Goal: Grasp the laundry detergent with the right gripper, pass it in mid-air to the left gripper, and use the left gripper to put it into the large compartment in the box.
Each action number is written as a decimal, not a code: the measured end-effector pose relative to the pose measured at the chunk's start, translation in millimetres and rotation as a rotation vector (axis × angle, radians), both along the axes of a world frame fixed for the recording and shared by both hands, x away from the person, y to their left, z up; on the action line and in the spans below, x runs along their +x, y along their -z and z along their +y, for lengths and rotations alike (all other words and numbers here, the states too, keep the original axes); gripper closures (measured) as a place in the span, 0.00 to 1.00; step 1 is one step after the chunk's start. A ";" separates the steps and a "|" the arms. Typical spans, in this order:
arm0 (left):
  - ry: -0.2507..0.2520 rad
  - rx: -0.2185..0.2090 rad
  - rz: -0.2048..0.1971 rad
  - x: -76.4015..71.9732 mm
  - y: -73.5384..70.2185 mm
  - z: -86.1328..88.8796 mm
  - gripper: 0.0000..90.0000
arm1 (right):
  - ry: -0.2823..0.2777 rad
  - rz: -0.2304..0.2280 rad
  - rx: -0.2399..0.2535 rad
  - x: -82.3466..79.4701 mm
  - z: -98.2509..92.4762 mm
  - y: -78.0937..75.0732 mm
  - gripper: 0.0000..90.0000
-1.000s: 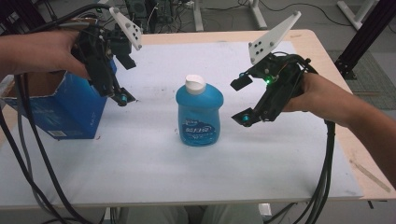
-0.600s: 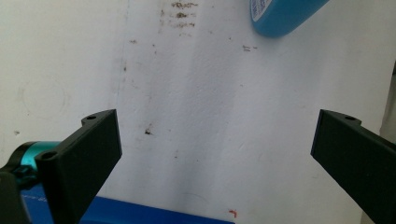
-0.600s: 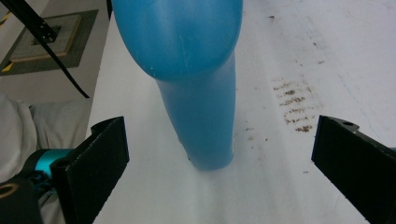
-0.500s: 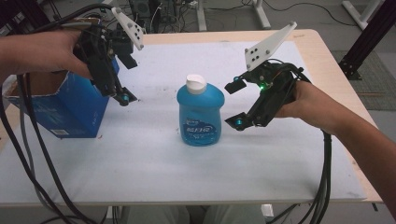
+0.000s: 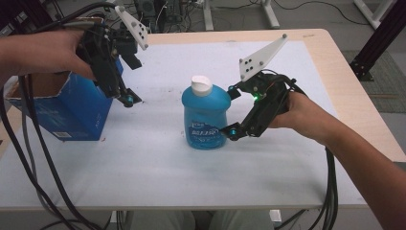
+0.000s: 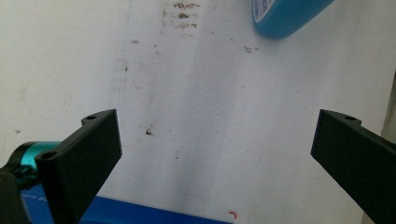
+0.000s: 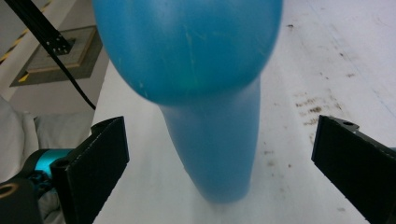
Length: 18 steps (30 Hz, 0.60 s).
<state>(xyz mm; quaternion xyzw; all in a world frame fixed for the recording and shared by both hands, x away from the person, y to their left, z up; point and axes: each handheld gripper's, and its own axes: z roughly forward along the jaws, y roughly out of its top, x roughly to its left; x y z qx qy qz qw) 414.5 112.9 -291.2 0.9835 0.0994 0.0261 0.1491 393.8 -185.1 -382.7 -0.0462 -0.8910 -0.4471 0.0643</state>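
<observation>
The blue bottle with the white cap stands upright near the middle of the white table, and nothing holds it yet. The right gripper is just beside the bottle on its right side, with its jaws spread wide, one near the shoulder of the bottle and one near its base. In the right gripper view the bottle stands between the two black jaws, but both jaws are apart from its surface, so I judge that the approach is almost finished and the closing is not done. The left gripper hovers above the table next to the open blue cardboard box, well apart from the bottle, and its jaws are also spread with nothing between them; in the left gripper view one corner of the bottle shows at the top and the edge of the box at the bottom. It seems the work is at its beginning: the bottle still needs to be grasped, lifted and carried, probably to the box, but the pictures do not tell the goal for sure.
</observation>
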 end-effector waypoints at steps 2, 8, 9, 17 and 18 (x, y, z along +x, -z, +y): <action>-0.001 -0.001 0.000 -0.3 0.1 0.1 0.02 | -0.007 0.004 0.005 -0.4 3.0 2.2 0.03; 0.001 0.002 -0.002 -0.6 0.0 -0.4 0.02 | -0.003 0.009 0.048 -0.7 11.9 10.2 0.03; 0.000 0.001 -0.001 -0.8 -0.1 -0.5 0.02 | -0.003 0.009 0.048 -0.7 11.9 10.2 0.03; -0.004 0.005 -0.003 -0.7 0.0 0.0 0.02 | -0.003 0.013 0.079 -0.9 16.8 16.4 0.03; -0.002 0.006 -0.004 -0.7 0.1 -0.1 0.02 | -0.005 0.014 0.083 -1.0 17.6 17.3 0.03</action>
